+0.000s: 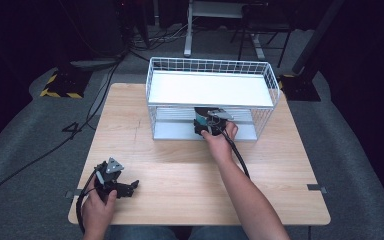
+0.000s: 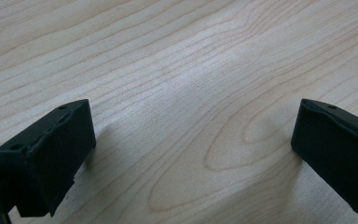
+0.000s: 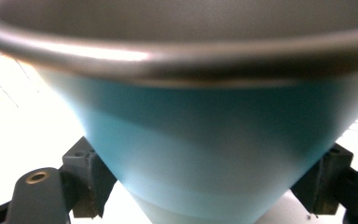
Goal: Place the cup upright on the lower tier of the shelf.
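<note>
Nearest us, at the table's (image 1: pixel 190 175) front left corner, we see the left hand (image 1: pixel 97 207) resting the left gripper (image 1: pixel 134 186) on the bare wood, jaws pointing right across the tabletop. In the left gripper view its jaws stand wide apart, released, nothing but wood grain between them.

Farther out, the right arm reaches forward over the middle of the table. The right hand (image 1: pixel 220 140) holds the right gripper (image 3: pixel 205 186) at the front of the wire rack (image 1: pixel 210 97). Its jaws are clenched on either side of a blue cup (image 3: pixel 200 154) with a grey metal rim. In the right gripper view the cup flares wider away from the jaws, gripped at its narrow part; we cannot tell its tilt against the table. In the high view it sits at the opening of the rack's lower shelf.

The rack stands at the table's far edge. Its upper shelf is a white tray with wire walls, just above the gripper. Beyond the table we see grey floor, cables and stand legs.
</note>
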A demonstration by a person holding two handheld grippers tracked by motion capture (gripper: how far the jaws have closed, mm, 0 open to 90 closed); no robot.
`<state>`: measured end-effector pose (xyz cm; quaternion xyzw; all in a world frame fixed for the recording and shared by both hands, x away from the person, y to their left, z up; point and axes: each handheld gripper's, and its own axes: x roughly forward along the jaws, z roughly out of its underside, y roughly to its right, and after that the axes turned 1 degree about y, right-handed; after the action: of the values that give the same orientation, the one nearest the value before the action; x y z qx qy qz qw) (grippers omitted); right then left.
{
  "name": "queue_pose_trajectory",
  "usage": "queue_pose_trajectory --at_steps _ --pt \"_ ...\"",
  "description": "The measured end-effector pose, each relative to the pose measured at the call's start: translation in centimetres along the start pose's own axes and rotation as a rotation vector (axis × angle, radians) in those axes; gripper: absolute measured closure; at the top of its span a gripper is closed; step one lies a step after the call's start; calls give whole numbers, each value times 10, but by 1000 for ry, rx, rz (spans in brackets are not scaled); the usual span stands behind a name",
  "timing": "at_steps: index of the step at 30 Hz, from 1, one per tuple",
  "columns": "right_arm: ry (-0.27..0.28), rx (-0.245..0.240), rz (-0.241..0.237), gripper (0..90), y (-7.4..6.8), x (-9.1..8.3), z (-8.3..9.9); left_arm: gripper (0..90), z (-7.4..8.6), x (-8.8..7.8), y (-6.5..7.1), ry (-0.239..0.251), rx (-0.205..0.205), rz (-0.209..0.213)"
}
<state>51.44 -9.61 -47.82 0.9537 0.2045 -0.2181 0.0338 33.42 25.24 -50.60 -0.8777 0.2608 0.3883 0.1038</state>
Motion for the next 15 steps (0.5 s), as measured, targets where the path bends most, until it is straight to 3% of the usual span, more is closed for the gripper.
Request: queue_pose_trajectory --at_steps 10,15 --pt "-16 3 -17 199 3 3 2 1 0 0 0 0 0 0" --pt "-23 2 23 158 2 1 1 1 0 0 0 0 0 0"
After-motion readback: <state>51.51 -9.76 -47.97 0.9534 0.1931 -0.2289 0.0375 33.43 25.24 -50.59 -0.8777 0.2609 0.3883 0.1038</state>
